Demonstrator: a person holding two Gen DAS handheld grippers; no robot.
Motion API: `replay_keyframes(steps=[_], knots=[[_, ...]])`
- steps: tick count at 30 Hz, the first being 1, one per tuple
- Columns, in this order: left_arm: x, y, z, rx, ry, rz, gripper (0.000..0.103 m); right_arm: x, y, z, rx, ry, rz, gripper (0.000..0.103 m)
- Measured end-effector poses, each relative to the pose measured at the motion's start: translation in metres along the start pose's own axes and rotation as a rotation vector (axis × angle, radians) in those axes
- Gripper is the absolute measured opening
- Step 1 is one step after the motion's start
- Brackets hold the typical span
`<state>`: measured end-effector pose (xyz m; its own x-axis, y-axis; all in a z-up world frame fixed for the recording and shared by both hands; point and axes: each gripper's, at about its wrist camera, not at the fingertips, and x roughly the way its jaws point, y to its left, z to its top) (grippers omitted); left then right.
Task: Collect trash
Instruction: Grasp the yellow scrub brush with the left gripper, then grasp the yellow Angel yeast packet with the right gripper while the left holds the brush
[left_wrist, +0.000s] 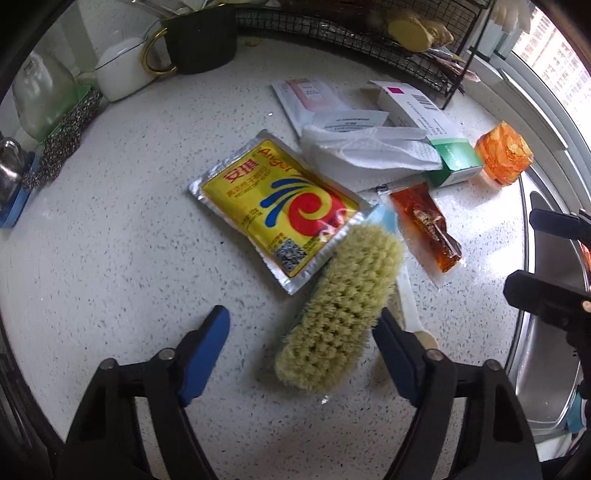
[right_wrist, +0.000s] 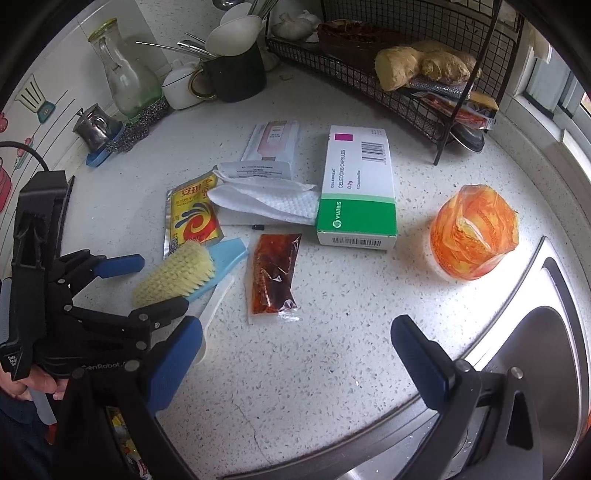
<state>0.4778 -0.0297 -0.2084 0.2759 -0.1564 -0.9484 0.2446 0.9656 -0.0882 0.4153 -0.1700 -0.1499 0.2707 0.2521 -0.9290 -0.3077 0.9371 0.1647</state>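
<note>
Trash lies on the speckled white counter: a yellow Angel packet, a red sauce sachet, a white-and-green medicine box, a paper towel, a pink-printed pouch and an orange wrapped cup. A bristle brush lies by the packet. My left gripper is open around the brush's near end. My right gripper is open and empty, just short of the sachet.
A black wire rack holding ginger stands at the back right. A dark utensil mug, a glass carafe, a steel scourer and a small metal pot line the back left. A steel sink lies to the right.
</note>
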Motion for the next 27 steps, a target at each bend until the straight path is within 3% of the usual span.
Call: replay_keyframes(steps=[1, 2, 8, 16, 27], knots=[[-0.001, -0.003, 0.001, 0.008, 0.0, -0.01, 0.053, 0.0, 0.0, 0.0, 0.001, 0.0, 0.0, 0.102], [0.0, -0.009, 0.004, 0.015, 0.002, -0.023, 0.046, -0.001, 0.001, -0.001, 0.002, 0.0, 0.0, 0.102], [-0.006, -0.018, -0.004, 0.018, -0.008, -0.052, 0.035, -0.007, 0.001, -0.002, 0.005, -0.009, 0.0, 0.102], [-0.043, -0.009, -0.029, -0.085, -0.056, -0.043, 0.033, -0.015, 0.012, 0.001, -0.029, -0.02, 0.036, 0.102], [-0.098, 0.05, -0.039, -0.253, -0.155, 0.073, 0.032, 0.002, 0.063, 0.034, -0.171, -0.041, 0.135, 0.102]])
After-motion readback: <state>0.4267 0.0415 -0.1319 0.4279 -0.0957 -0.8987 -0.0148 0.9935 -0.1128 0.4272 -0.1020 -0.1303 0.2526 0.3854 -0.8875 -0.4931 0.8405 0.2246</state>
